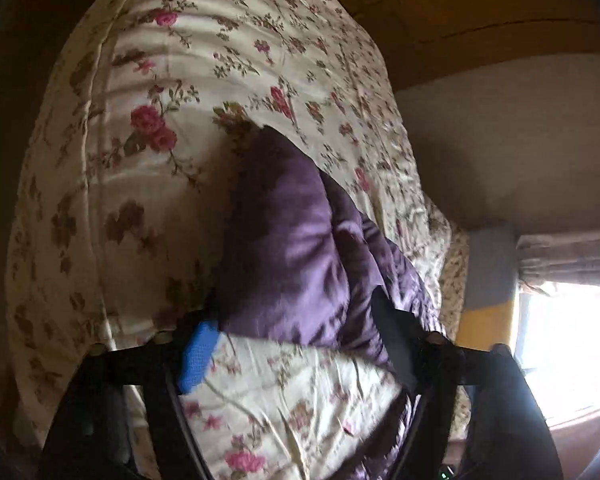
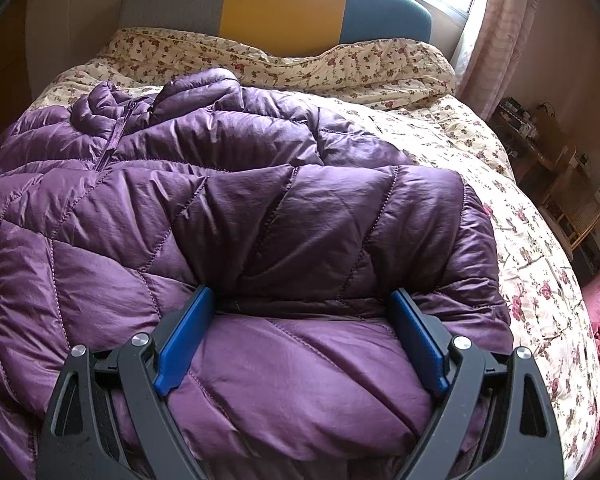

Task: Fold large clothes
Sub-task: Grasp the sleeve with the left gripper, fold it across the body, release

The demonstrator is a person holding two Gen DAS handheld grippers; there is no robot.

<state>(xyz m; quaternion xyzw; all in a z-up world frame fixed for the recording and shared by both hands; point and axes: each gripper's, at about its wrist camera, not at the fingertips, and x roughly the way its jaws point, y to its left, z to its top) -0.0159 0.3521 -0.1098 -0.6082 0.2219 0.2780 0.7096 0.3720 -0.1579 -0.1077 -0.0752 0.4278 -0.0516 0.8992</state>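
1. On the bed, over a cream quilt printed with red roses (image 2: 512, 216), lies a purple quilted down jacket (image 2: 228, 200), spread across the near and left part of the bed, its zip running up at the far left.
2. At the far end, a padded headboard in grey, yellow and teal panels (image 2: 276, 4) stands under a bright window, with a pink curtain (image 2: 500, 24) on the right.
3. The right gripper (image 2: 300, 336) sits at the jacket's near edge; its jaws are spread wide, and a puffy fold of the purple fabric bulges between the two blue pads (image 2: 184, 340), which rest against it on both sides.
4. In the left wrist view, tilted and blurred, the left gripper (image 1: 300, 344) hangs over the quilt with its jaws apart; a part of the jacket lies just beyond them and against the right finger, and whether they pinch it cannot be told.
5. One blue pad (image 1: 198, 356) shows on the left.
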